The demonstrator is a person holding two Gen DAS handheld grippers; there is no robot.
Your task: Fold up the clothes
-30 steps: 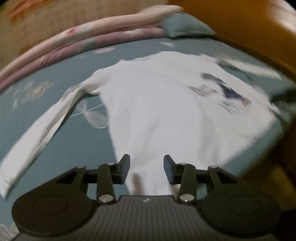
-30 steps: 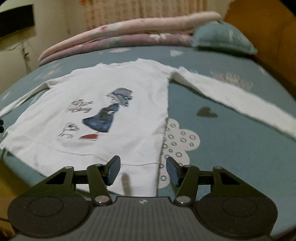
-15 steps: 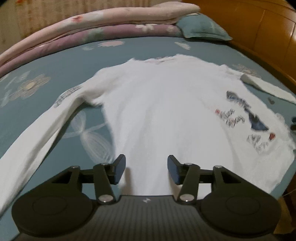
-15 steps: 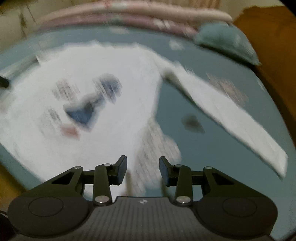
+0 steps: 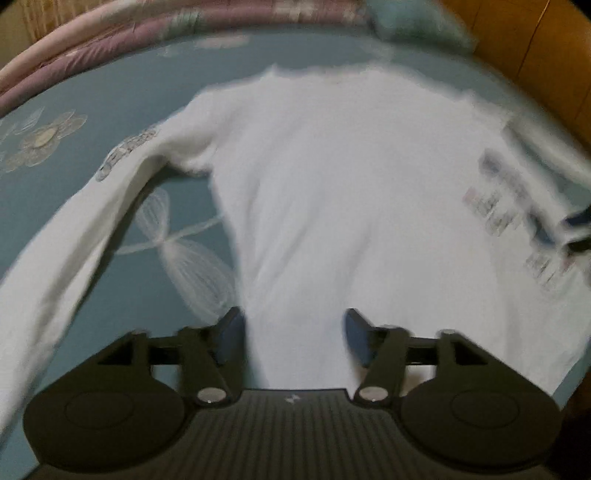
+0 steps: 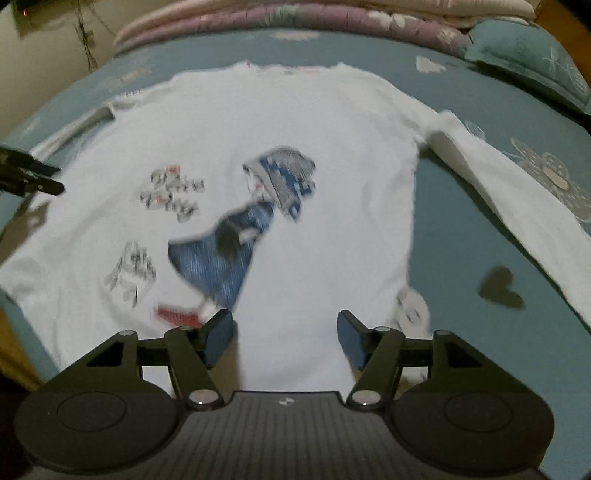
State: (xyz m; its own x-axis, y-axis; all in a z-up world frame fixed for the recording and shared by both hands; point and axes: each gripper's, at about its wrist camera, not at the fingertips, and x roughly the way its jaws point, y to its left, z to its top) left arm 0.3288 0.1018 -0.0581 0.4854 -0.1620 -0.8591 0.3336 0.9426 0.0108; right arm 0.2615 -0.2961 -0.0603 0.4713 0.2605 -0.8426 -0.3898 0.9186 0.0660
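Left wrist view
- Left claw (image 5: 293,334): its jaws are opening, wide apart, with nothing pressed between the blue pads; only the white cloth lies under the gap.
- Garment: a white long-sleeved cotton shirt (image 5: 332,192) lies flat, front up, on the bed with the teal flower-printed sheet (image 5: 110,96); its hem is nearest to the claw and its neck is at the far end.
- Sleeve: the long white sleeve with a small grey print (image 5: 74,236) lies stretched out to the left, apart from the body of the shirt, with teal sheet between them.
- Picture quality: the view is blurred; the print at the right side of the shirt cannot be read.
- Far end: folded pink and purple quilts (image 5: 122,33) lie along the edge of the bed, and an orange-brown wooden headboard (image 5: 535,48) stands at the right.

Right wrist view
- Right claw (image 6: 284,336): its jaws are opening, wide apart, holding nothing; the hem of the shirt is under the gap.
- Garment: the shirt shows the blue and grey printed figure of a girl in a hat (image 6: 251,229) in its middle.
- Other sleeve: the second white sleeve (image 6: 517,206) goes out to the right over the sheet.
- Left edge: the dark tip of the left claw is seen above the side of the shirt.
- Far right: a teal pillow (image 6: 528,55) lies just beside the quilts.
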